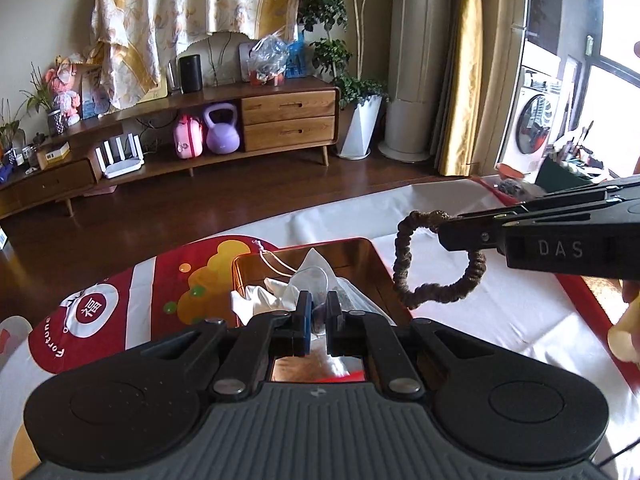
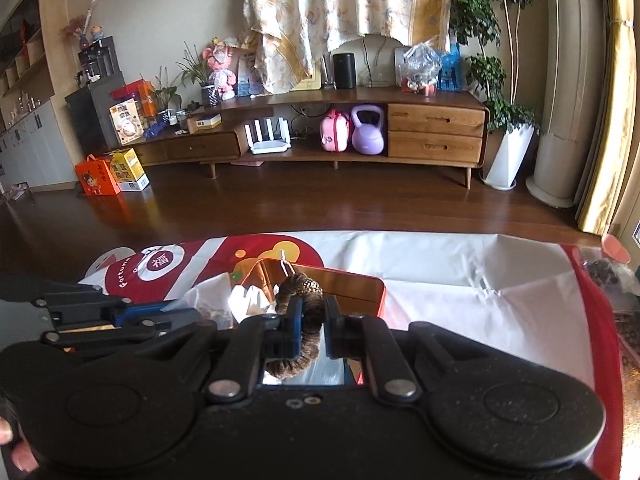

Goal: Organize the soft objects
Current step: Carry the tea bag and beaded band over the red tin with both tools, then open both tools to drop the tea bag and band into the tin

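A red box (image 1: 376,268) near the table's (image 1: 500,312) far edge already holds white cloth (image 1: 256,300) and clear plastic, so some sorting looks done. The right gripper (image 2: 312,320) is clamped on a brown scrunchie (image 1: 436,264), held in the air just right of the box and not yet dropped in. Its loop hangs from the jaws, long axis roughly upright, opening facing sideways. The left gripper (image 1: 319,312) is closed over the box; whether it pinches plastic is unclear.
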### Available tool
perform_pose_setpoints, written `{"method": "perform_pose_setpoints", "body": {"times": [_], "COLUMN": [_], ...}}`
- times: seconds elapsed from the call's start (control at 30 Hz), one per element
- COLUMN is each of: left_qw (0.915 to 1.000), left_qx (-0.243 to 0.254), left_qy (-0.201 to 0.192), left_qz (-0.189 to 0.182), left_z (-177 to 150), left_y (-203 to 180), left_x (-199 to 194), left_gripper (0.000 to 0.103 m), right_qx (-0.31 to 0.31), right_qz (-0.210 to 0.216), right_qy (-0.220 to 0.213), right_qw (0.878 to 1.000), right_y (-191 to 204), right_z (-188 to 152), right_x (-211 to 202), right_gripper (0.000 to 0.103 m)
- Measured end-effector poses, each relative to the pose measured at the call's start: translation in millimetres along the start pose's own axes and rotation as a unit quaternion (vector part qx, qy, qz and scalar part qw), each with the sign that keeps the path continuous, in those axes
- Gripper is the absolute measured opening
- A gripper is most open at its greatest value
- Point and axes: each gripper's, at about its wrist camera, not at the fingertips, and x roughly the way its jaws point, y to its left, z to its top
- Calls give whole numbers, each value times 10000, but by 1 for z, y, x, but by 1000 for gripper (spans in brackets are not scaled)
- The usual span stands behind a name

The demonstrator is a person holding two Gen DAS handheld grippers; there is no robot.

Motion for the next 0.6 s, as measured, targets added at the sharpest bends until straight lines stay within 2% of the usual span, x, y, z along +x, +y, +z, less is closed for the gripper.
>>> {"method": "perform_pose_setpoints", "body": {"times": [0.2,0.37,0.6], "left_qw": [9999,9991,9978], "left_qx": [-80,-152,-317], "left_qy": [139,377,581], "left_qz": [-31,98,64], "left_z": [2,-8,-19], "left_y": [7,13,23], "left_x": [37,70,104], "left_gripper": [7,7,7], "right_qx": [155,249,358], "right_qz": [17,-8,9], "right_qy": [198,398,678], "right_qw": [9997,9989,9971], "right_y": [-4,-7,-13], "right_z": [-1,-8,-25], "right_x": [39,67,95], "right_gripper": [9,9,9]}}
